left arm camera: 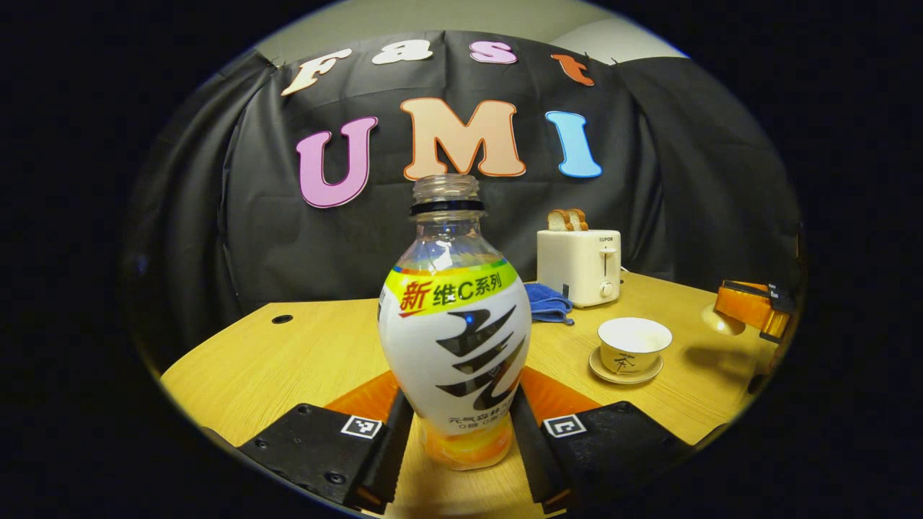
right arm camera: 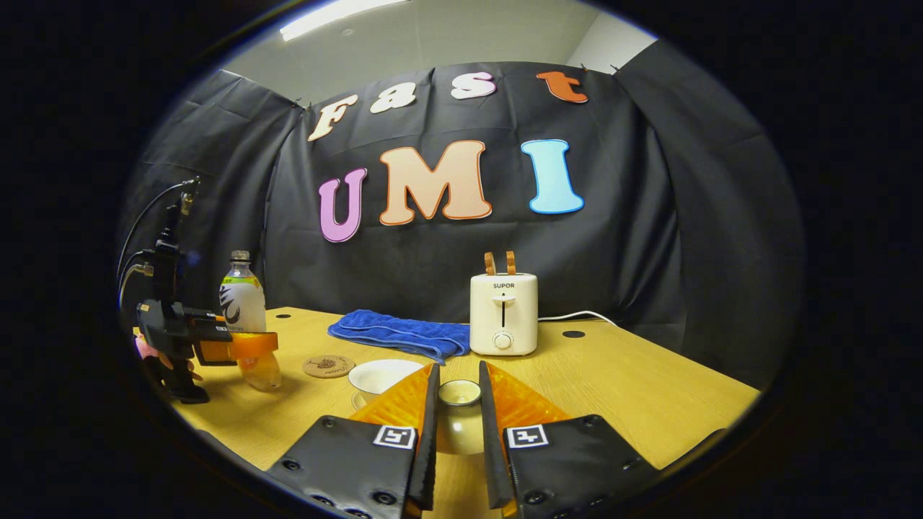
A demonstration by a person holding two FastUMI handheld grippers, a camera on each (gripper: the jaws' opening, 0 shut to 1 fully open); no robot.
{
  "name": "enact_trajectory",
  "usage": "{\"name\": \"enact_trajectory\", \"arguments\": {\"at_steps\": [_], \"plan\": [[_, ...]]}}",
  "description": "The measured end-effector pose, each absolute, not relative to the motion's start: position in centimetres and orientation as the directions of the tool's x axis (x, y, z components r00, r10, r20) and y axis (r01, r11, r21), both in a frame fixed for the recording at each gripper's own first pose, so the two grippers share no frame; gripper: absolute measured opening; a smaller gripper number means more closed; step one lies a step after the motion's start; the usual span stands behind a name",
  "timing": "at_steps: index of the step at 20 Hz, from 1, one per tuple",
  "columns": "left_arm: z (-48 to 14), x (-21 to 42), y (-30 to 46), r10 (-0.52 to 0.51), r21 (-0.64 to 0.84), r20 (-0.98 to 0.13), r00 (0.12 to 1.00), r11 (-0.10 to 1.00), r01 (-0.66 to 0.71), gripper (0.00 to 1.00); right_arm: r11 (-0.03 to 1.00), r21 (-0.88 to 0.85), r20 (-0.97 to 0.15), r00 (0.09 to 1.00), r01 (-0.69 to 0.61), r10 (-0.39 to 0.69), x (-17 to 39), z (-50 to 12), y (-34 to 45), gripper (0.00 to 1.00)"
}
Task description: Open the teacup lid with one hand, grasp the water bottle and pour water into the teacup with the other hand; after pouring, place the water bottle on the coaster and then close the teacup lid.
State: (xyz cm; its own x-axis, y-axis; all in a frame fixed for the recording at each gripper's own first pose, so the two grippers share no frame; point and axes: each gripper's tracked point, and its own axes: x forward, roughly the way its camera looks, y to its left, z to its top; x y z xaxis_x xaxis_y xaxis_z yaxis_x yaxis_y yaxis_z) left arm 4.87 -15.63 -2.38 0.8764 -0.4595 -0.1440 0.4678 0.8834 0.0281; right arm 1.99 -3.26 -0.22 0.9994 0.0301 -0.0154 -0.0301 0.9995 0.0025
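With lid (right arm camera: 459, 393) gripped in right tongs (right arm camera: 458, 404) and water bottle (left arm camera: 454, 339) clamped low-centre in left tongs (left arm camera: 456, 432), next: tilting over open teacup (left arm camera: 634, 344), right of frame.

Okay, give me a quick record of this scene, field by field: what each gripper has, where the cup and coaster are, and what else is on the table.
left gripper: shut on the water bottle, uncapped, upright
right gripper: shut on the teacup lid, held off the cup
teacup: open, on its saucer
coaster: bare, on the table beside the bottle
pouring: not yet begun
other items: toaster holding bread, blue towel
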Motion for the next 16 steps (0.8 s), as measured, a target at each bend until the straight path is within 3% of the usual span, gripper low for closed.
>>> {"name": "enact_trajectory", "arguments": {"at_steps": [5,11,16], "plan": [[-2.4,4.8,-15.6,-0.454,0.089,-0.15,0.878,0.878,0.47,0.6,1.0,0.002,-0.015,1.0,-0.016,0.016,2.0,-0.3,-4.1,0.32],[-2.2,5.3,-16.4,-0.398,0.347,-0.177,0.9,0.831,0.435,0.56,1.0,0.0,-0.012,1.0,0.017,-0.017,2.1,-0.2,-5.6,0.32],[-0.4,6.2,-17.0,-0.365,0.59,-0.168,0.916,0.707,0.39,0.55,0.998,-0.002,-0.01,0.998,0.066,-0.066,2.2,-0.1,-7.8,0.31]]}}
